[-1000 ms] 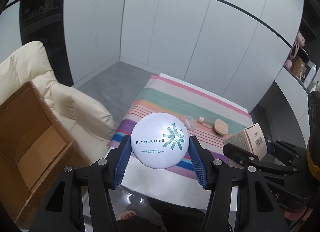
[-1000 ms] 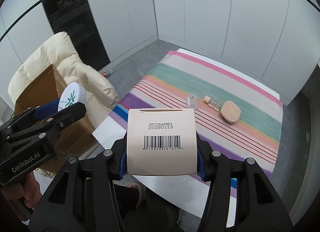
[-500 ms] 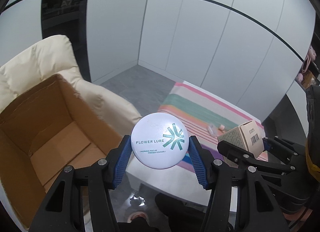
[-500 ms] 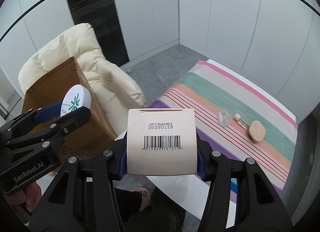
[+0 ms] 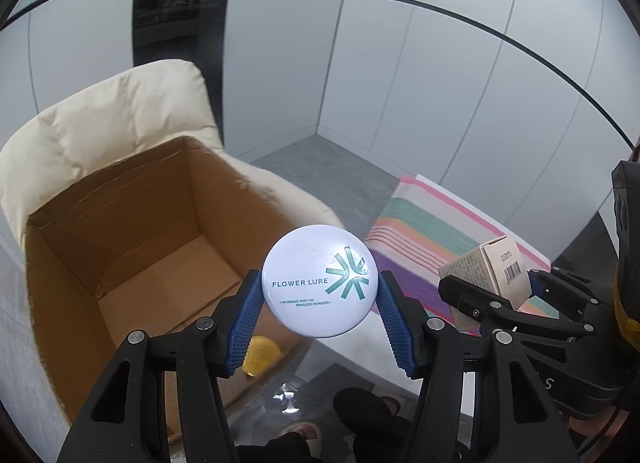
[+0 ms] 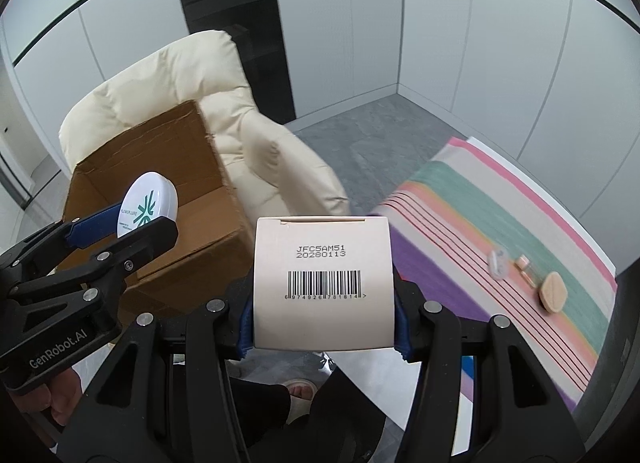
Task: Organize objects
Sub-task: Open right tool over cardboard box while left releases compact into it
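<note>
My left gripper [image 5: 320, 315] is shut on a round white "Flower Lure" powder compact [image 5: 319, 286] and holds it in the air by the right rim of an open cardboard box [image 5: 120, 247]. A yellow object [image 5: 262, 355] lies in the box bottom. My right gripper [image 6: 322, 319] is shut on a beige carton with a barcode [image 6: 322, 283], held to the right of the box [image 6: 192, 223]. The compact also shows in the right wrist view [image 6: 147, 210], and the carton in the left wrist view [image 5: 486, 277].
The box sits on a cream armchair [image 6: 180, 95]. A table with a striped cloth [image 6: 480, 231] stands to the right, carrying a clear small item [image 6: 497, 261], a small vial [image 6: 527, 268] and a peach compact [image 6: 553, 292]. Grey floor lies between; the person's feet [image 6: 298, 389] are below.
Both grippers have swung left, away from the striped table and toward the cardboard box, each still holding its object. The box now fills more of both views.
</note>
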Demonstrator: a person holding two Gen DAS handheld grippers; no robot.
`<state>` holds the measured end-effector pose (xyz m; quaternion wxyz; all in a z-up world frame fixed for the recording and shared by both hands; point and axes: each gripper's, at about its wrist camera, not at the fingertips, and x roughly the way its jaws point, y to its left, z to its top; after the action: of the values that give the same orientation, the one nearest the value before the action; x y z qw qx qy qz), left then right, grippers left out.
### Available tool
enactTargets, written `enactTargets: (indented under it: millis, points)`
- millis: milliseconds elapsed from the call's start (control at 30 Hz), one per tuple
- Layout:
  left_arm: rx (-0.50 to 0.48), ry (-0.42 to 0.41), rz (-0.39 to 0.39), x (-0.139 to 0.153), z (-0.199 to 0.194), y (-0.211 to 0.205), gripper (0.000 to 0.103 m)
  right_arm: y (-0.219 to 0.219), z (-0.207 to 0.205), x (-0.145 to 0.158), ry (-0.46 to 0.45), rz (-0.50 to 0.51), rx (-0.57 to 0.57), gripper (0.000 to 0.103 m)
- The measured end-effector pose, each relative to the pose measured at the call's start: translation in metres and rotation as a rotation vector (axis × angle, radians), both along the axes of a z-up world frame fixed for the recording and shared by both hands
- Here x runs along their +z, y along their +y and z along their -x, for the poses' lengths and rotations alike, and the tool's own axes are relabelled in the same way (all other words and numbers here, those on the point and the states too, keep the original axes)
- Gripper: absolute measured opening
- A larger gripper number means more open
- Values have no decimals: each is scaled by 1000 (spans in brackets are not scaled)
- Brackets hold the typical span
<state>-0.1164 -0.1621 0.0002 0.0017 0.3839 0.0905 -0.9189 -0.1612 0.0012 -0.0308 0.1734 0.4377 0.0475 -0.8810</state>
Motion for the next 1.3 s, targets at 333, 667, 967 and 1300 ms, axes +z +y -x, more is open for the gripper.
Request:
enactTargets:
  millis: [333,667,967,1300]
  points:
    - [87,-11,-1,-3,-16,-43,59,-52,1,-3,6,-2,81,54]
    - [170,-33,-5,-13,-34,-88,59,-107,-4,-6,10,-8,180,55]
    - [215,-43,-24,-19,-50,-116,60,-147,-6,-13,1,-16,236,55]
    - [276,-37,-21,-16,-62,-141,86,-173,-9,-12,24,-23,270,72]
